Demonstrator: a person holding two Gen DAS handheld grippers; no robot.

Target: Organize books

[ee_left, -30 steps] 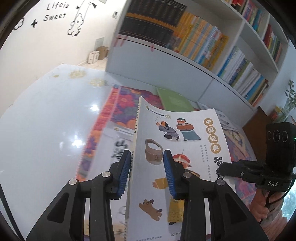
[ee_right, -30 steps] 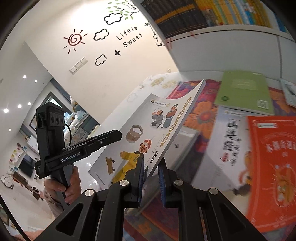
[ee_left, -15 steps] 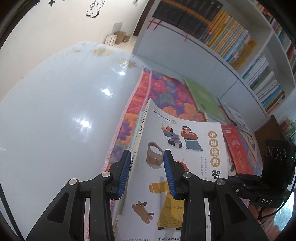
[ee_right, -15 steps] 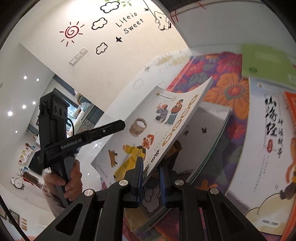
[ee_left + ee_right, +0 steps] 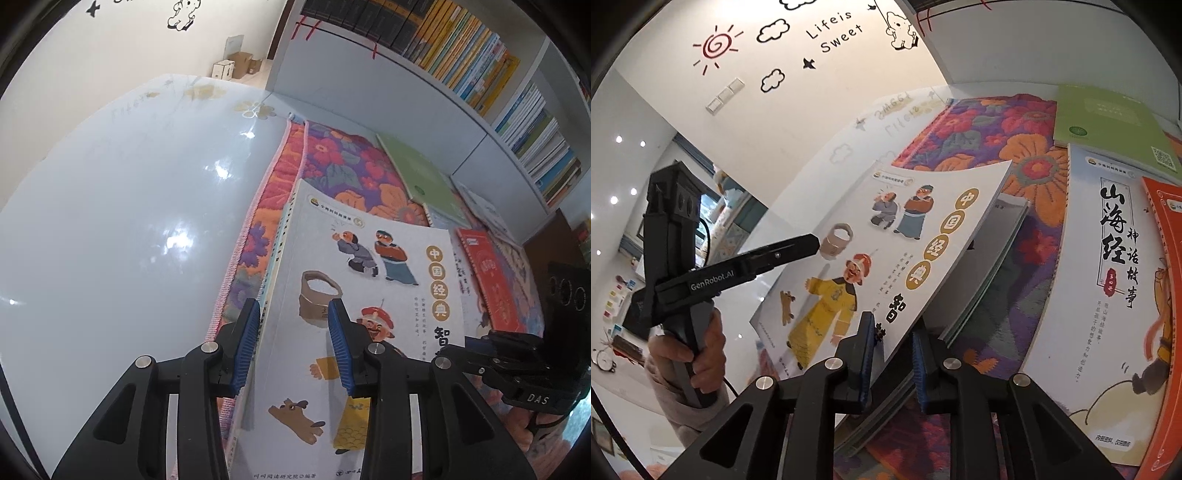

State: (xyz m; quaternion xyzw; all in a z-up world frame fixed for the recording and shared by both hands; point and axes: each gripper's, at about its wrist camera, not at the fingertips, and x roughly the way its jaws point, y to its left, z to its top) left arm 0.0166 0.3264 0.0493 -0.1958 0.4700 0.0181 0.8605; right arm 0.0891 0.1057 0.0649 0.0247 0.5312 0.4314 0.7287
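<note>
The picture book (image 5: 354, 302) lies tilted over a stack of books (image 5: 993, 266) on the floral mat (image 5: 332, 162). The left gripper (image 5: 291, 350) straddles its spine edge; the right gripper (image 5: 892, 363) straddles its near right corner. Both sets of jaws are opening with the book between them. For a clean release, the edges should align with the stack before both grippers withdraw evenly.

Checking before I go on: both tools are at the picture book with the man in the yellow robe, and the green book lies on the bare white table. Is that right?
Not quite. The green book lies on the flowered cloth, not the bare white table, as the right wrist view shows. Both the left tool and right tool are at the picture book, jaws opening.
</note>
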